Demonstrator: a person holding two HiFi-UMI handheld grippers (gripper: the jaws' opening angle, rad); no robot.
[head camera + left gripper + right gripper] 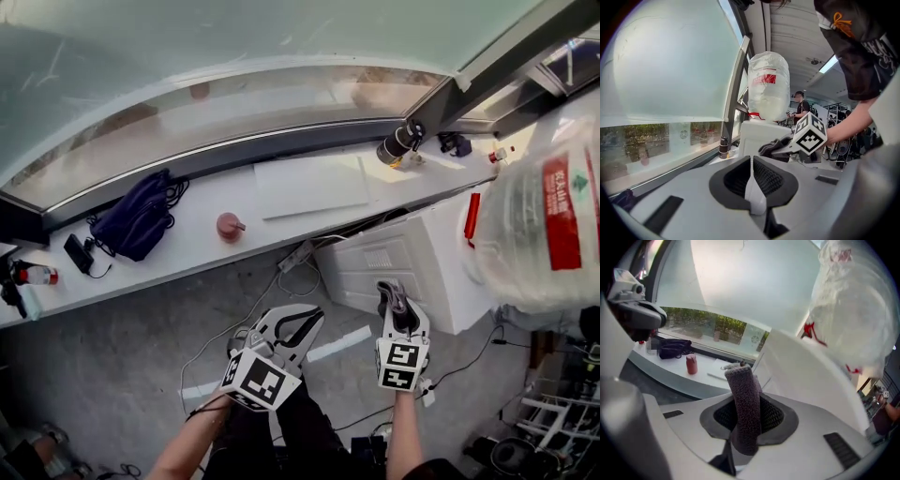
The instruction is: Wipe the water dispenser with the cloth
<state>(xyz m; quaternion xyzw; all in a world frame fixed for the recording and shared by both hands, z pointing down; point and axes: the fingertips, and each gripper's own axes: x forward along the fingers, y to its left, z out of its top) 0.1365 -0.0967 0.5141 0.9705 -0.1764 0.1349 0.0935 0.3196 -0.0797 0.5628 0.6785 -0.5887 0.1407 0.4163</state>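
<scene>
The water dispenser is a white box on the floor under the window ledge, with a big clear bottle on top. My right gripper is shut on a folded grey cloth, held just in front of the dispenser's near side without touching it. In the right gripper view the white body rises close behind the cloth. My left gripper hangs to the left of it over the floor, shut with nothing in it. In the left gripper view the jaws meet, and the dispenser stands beyond.
A white ledge runs along the curved window. On it lie a dark blue bag, a phone, a red cup, a white sheet and a black cylinder. A power strip and cables trail over the floor.
</scene>
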